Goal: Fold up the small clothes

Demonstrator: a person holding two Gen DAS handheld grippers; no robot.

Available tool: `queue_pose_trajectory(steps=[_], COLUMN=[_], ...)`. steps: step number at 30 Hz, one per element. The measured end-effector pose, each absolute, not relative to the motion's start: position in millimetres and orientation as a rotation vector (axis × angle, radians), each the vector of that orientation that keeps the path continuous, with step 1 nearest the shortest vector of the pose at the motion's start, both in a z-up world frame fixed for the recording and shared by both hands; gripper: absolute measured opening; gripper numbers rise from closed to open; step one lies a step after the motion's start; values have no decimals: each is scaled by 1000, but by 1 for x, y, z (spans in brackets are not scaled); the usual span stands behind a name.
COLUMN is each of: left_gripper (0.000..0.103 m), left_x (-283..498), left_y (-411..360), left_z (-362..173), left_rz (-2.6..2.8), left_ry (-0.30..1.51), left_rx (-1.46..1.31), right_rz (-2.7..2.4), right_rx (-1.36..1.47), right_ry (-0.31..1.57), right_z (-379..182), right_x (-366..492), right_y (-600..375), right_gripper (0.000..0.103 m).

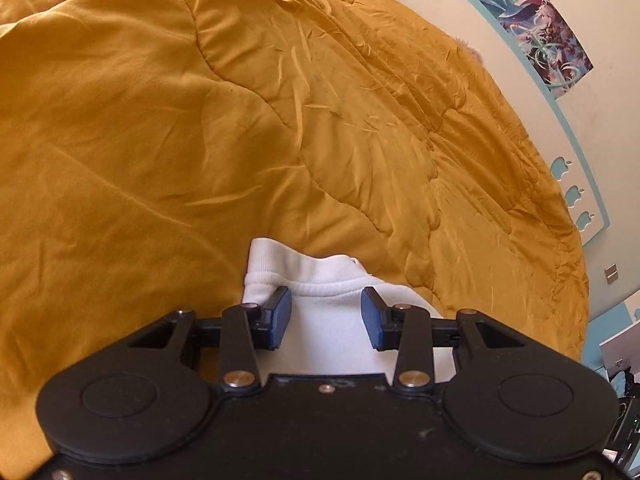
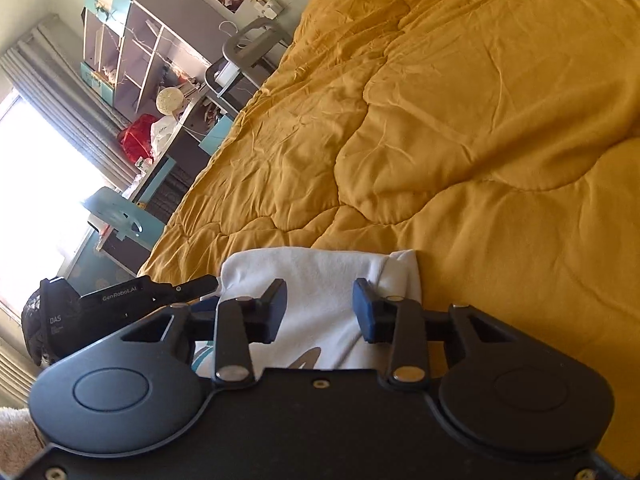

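Left wrist view: left gripper (image 1: 326, 318) has its fingers (image 1: 280, 316) apart, straddling the white garment (image 1: 328, 280) at its ribbed edge, pads not pressing it. Right wrist view: right gripper (image 2: 320, 310) likewise has fingers apart over the same garment (image 2: 320, 272), which lies bunched on the yellow quilt (image 2: 480, 120) near the bed's edge. Looks like between folds, nothing gripped; next move probably needs both grippers to close on an edge and carry it across squarely.
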State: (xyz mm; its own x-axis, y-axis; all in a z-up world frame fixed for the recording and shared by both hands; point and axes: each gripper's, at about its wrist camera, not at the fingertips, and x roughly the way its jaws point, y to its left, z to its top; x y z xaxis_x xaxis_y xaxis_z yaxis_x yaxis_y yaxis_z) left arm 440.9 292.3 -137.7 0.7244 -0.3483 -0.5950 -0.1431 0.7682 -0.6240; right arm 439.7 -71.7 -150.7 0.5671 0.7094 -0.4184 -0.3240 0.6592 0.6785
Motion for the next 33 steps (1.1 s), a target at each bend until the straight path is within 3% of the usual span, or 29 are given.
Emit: queue_pose_trajectory(steps=[4,10,18,22,25,29,33], left_gripper=[38,45,46,46,46,46,47], left_x=[412,303,232,233,232,213,196], left_y=[287,245,221,221,221,221,203], left_z=[-107,-56,-102,-127,-120,-92,-90], left_rz=[-214,-367,-296,-283,-270,-306,-312], left_ry=[712,675,802,807,808,781,876], left_rx=[-711,-571,-638,-662,-670,-734,-675], right_rz=[665,771,729,736,714,732,743], right_rx=[631,505,455,442,487,491,529], right_ry=[717,696,777,770,789,757,802], right_z=[-124,-94,-127,-145,-143,-120,-117], right_x=[418,335,284,283,285,263,247], right_y=[-83,-97,-111,-113,-114,-119,-125], right_gripper=[42,44,43,36,36,43,45])
